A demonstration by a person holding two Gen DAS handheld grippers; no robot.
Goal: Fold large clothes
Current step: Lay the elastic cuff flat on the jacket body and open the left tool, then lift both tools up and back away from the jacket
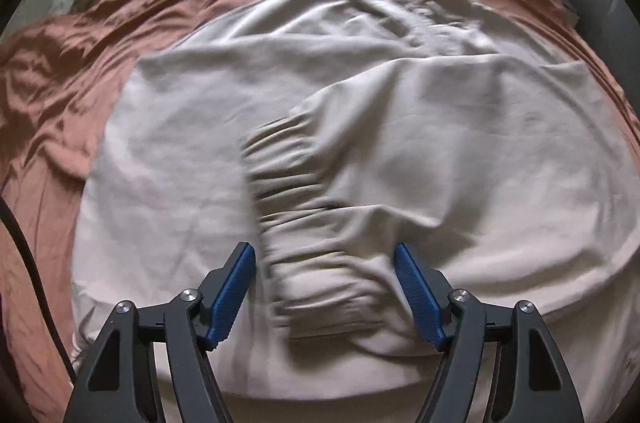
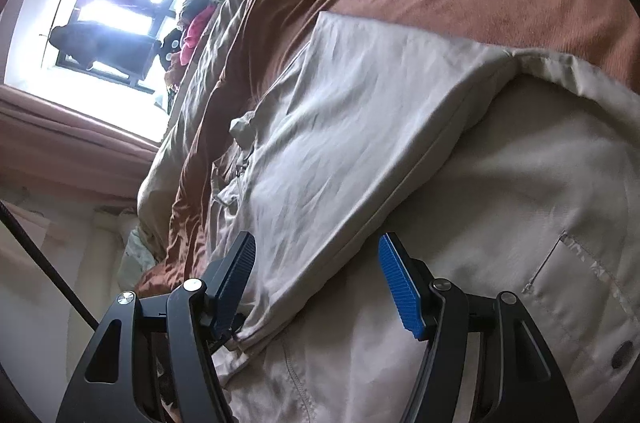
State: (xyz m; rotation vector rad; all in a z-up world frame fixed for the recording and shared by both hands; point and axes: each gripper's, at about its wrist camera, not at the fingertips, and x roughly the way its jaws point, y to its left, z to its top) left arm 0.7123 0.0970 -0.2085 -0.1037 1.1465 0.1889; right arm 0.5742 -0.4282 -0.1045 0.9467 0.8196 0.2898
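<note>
While the pale beige cotton jacket (image 1: 360, 111) lies spread over the rust-brown bed sheet (image 1: 60, 95), its elastic-gathered sleeve cuff (image 1: 296, 223) sits between the wide-spread blue pads of the left gripper (image 1: 324, 263), untouched. Brown sheet borders the garment from 9 to 1 o'clock. The right gripper (image 2: 316, 255) stands wide over a folded jacket edge (image 2: 400, 195), gripping nothing. No legible writing shows.
</note>
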